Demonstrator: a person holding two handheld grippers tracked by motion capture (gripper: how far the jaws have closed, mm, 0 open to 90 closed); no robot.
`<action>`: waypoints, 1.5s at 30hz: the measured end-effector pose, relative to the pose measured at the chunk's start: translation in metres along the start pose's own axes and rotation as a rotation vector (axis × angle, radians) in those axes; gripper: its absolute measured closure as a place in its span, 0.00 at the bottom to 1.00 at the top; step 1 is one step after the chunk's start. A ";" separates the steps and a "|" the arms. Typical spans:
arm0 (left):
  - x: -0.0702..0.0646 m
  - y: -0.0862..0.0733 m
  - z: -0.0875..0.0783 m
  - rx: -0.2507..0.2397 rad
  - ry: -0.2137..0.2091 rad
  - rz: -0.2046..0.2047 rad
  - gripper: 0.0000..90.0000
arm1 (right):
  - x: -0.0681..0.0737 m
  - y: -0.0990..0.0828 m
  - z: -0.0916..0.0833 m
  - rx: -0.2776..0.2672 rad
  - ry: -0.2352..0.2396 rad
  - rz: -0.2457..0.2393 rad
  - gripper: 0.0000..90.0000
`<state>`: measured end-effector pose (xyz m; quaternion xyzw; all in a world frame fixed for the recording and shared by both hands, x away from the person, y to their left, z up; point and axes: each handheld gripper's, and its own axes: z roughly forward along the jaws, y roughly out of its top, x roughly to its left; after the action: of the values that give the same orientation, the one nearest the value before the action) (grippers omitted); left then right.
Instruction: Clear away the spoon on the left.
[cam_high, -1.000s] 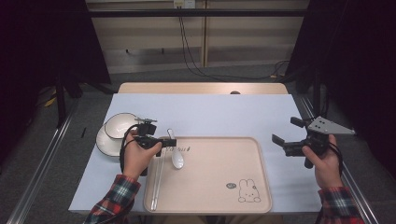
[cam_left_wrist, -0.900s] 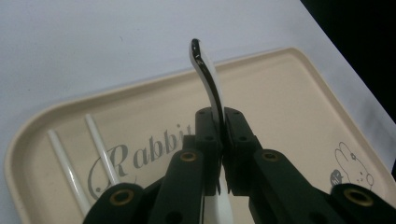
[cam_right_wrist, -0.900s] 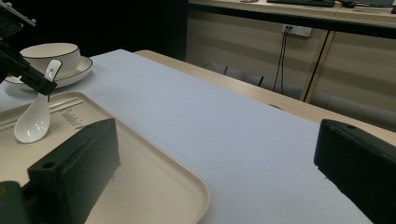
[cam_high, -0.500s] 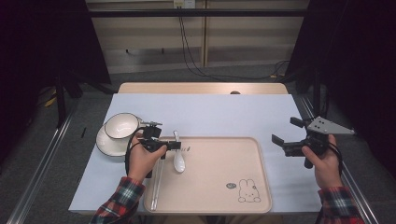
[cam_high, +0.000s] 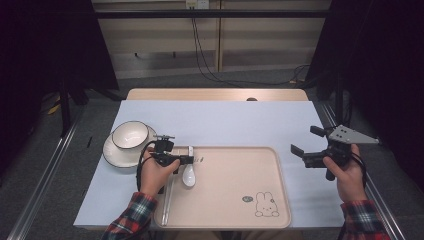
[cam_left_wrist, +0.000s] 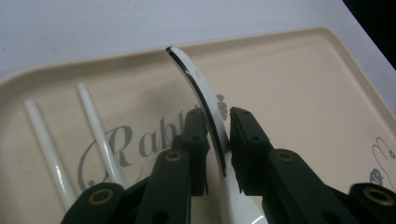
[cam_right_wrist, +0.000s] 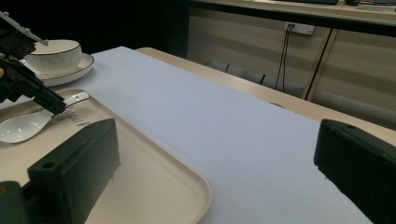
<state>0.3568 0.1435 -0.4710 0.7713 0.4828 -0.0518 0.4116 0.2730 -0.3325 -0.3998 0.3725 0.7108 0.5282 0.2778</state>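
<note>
From the high view, a person in plaid sleeves works at a pale blue tabletop (cam_high: 225, 120). The left gripper (cam_high: 186, 159) sits over the left end of a beige tray (cam_high: 235, 200), at the handle of a white spoon (cam_high: 189, 176) lying on that tray. A pair of white chopsticks (cam_high: 167, 200) lies along the tray's left edge. A white bowl (cam_high: 129, 135) stands on a saucer (cam_high: 116, 156) just left of the tray. The right gripper (cam_high: 304, 152) is held above the tabletop beside the tray's right edge, jaws spread wide with nothing between them.

In the left gripper view, the two black jaws flank the curved spoon handle (cam_left_wrist: 205, 107), closed in on it; the chopsticks (cam_left_wrist: 70, 140) lie to one side on the tray (cam_left_wrist: 303, 93), beside printed lettering.

In the right gripper view, the jaws stand far apart over the tabletop (cam_right_wrist: 224, 121) and the tray's corner (cam_right_wrist: 187, 186). Farther off are the spoon (cam_right_wrist: 23, 125), the left gripper (cam_right_wrist: 56, 107) at its handle, and the bowl (cam_right_wrist: 50, 55) on its saucer (cam_right_wrist: 74, 70).
</note>
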 end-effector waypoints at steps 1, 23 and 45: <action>0.001 -0.001 0.000 -0.001 0.008 0.001 0.85 | 0.000 0.000 0.000 0.005 0.006 0.000 0.00; -0.001 0.004 -0.009 -0.032 0.073 0.014 0.64 | 0.000 0.000 0.001 0.002 -0.002 -0.003 0.00; -0.006 0.031 -0.045 -0.129 0.152 0.103 0.20 | -0.001 0.000 0.001 0.001 0.002 -0.001 0.00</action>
<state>0.3636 0.1642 -0.4208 0.7686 0.4749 0.0593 0.4245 0.2742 -0.3333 -0.4003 0.3719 0.7115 0.5279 0.2773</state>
